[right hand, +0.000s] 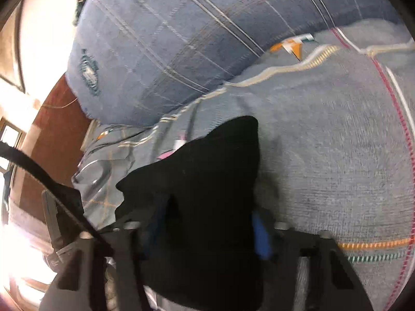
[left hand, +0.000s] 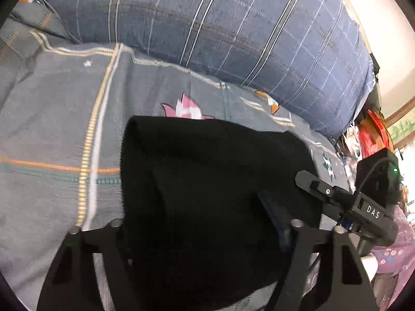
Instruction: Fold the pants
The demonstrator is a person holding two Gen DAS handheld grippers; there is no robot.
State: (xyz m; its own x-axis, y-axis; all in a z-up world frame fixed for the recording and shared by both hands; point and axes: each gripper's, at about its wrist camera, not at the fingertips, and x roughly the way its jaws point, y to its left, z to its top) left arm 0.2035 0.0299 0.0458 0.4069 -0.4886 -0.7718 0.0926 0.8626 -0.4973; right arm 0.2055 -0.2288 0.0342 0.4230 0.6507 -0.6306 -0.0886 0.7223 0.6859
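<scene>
The black pants (left hand: pixel 212 194) lie on the grey bedspread (left hand: pixel 52 129), one end between each gripper's fingers: left gripper (left hand: pixel 207 235) and right gripper (right hand: pixel 205 233) both grip cloth; the folded edge points far, toward the blue pillow (left hand: pixel 233 26).

Bedding and room clutter around the work area

A grey bedsheet (left hand: pixel 52 119) with orange, white and teal stripes and a pink flower motif (left hand: pixel 185 108) covers the bed. A large blue plaid bolster (left hand: pixel 220 26) lies along its far edge, touching the sheet. At the right edge of the left view sit red bags (left hand: pixel 371 134) and a pink floral cloth (left hand: pixel 399 248). The right view shows a reddish-brown wall (right hand: pixel 59 129) beside the bed.
</scene>
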